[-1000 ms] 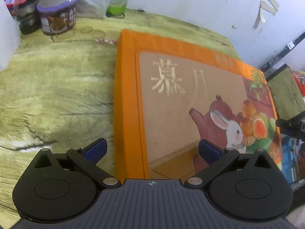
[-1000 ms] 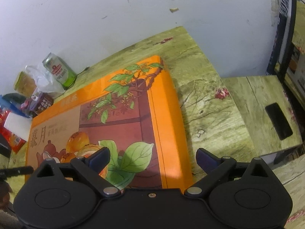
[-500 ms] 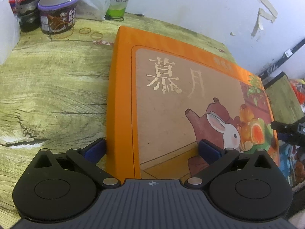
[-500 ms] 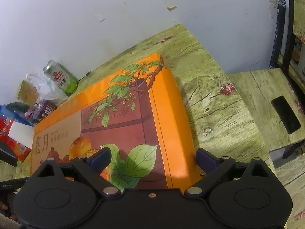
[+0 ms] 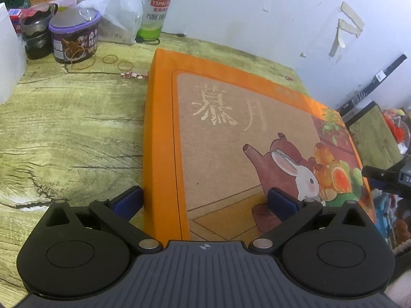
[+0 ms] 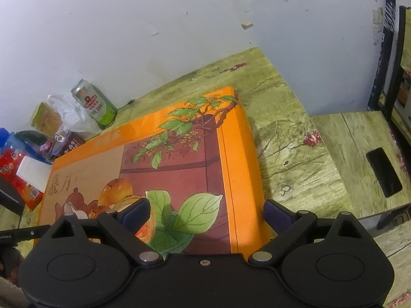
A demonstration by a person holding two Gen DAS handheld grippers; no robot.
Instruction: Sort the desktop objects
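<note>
The wooden table (image 5: 64,128) is carrying everything here, and the biggest thing on it is the flat orange gift box (image 5: 231,133), which is lying with its printed lid facing up and is taking most of the middle of the table (image 6: 295,138). In the right wrist view the same orange gift box (image 6: 164,154) is showing its leaf and fruit picture. The left gripper (image 5: 204,200) is standing wide open over the near left corner of the box: its left finger is hanging just beside the box's outer side, over the table, and its right finger is hanging over the lid near the rabbit drawing. The right gripper (image 6: 205,211) is also standing wide open at the near right corner, with its left finger over the lid and its right finger just beside the box's right side. I cannot tell if any finger is touching the box. At the far left of the table, near the wall, a green beer can (image 5: 158,7) is standing upright beside a plastic bag (image 5: 113,5) and a purple-lidded cup (image 5: 74,36). Some rubber bands (image 5: 110,58) are lying in front of the cup.
</note>
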